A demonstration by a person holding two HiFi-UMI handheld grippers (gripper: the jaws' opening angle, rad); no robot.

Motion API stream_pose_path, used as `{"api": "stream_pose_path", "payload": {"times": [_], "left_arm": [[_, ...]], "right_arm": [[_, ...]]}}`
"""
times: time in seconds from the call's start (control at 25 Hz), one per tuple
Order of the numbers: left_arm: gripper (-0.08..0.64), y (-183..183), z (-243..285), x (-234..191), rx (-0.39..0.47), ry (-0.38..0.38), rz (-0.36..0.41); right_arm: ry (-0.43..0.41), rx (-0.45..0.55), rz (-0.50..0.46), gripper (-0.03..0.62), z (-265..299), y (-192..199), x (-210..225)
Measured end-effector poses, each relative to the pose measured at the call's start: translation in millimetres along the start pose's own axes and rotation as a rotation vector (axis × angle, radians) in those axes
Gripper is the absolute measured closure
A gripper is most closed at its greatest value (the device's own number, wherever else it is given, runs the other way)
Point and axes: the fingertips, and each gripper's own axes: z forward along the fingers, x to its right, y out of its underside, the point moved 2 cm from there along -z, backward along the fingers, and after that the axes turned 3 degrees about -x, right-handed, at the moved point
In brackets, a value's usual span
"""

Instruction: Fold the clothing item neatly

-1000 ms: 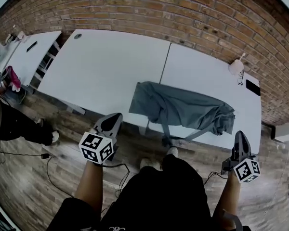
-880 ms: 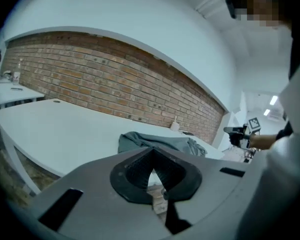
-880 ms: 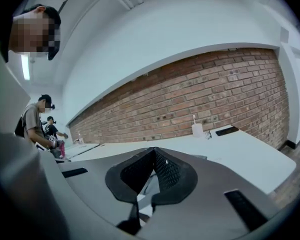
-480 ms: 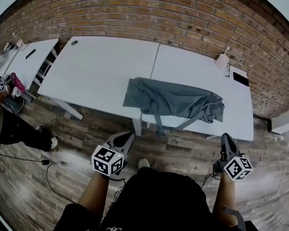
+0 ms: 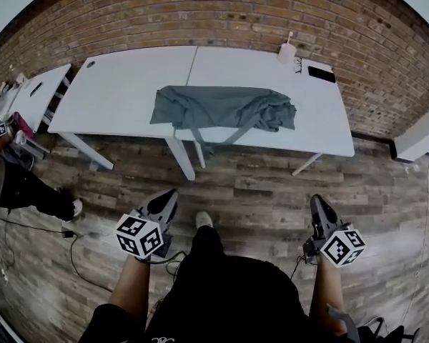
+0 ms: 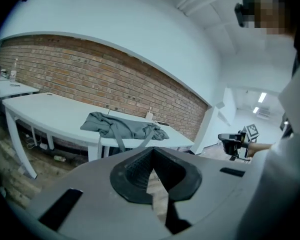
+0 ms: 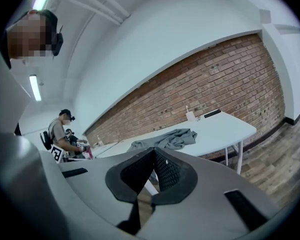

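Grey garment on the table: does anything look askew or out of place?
Yes. The grey garment lies bunched, unfolded, along the white table's near edge, and two strips of it hang over that edge. Nothing looks spilled or damaged.

I see clothing item, upper centre: plain grey-green. Worktop white. Wall across top: red-brown brick, pale mortar. Floor: grey-brown wood planks. Left tongs, right tongs dark grey; marker cubes black-white squares.
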Motion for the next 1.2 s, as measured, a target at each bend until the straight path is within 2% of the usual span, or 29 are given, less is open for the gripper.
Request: {"api": "stream_pose_path", "payload": {"times": [0.24,0.32,0.44,0.6,0.84,1.04,1.12,1.2], "left_arm": [[0.561,55,-87,57,-0.046,-0.103,-0.068],[0.561,65,-111,72,-0.074,-0.128,-0.046],[0.561,67,-134,85,-0.084,-0.154,-0.004],[0.561,64,-152,105,-0.060,-0.135,0.031],[0.561,90,-189,118,-0.081,-0.104,0.105],[0.561,116,-246,120,-0.061,-0.092,0.158],[0.561,133,-271,114,-0.058,-0.082,0.156],[0.561,153,-292,102,-0.059,-0.077,0.117]], "right_arm": [[-0.024,-0.067,0.045,0.591,-84,59,9],[-0.035,-0.075,0.047,0.591,-102,69,5],[-0.069,-0.082,-0.002,0.591,-117,74,-9],[-0.113,-0.083,-0.036,0.591,-121,76,-33],[-0.161,-0.082,-0.115,0.591,-128,84,-91],[-0.178,-0.095,-0.141,0.592,-147,114,-155],[-0.183,-0.085,-0.152,0.591,-158,124,-189],[-0.189,-0.059,-0.166,0.591,-171,131,-223]]}}
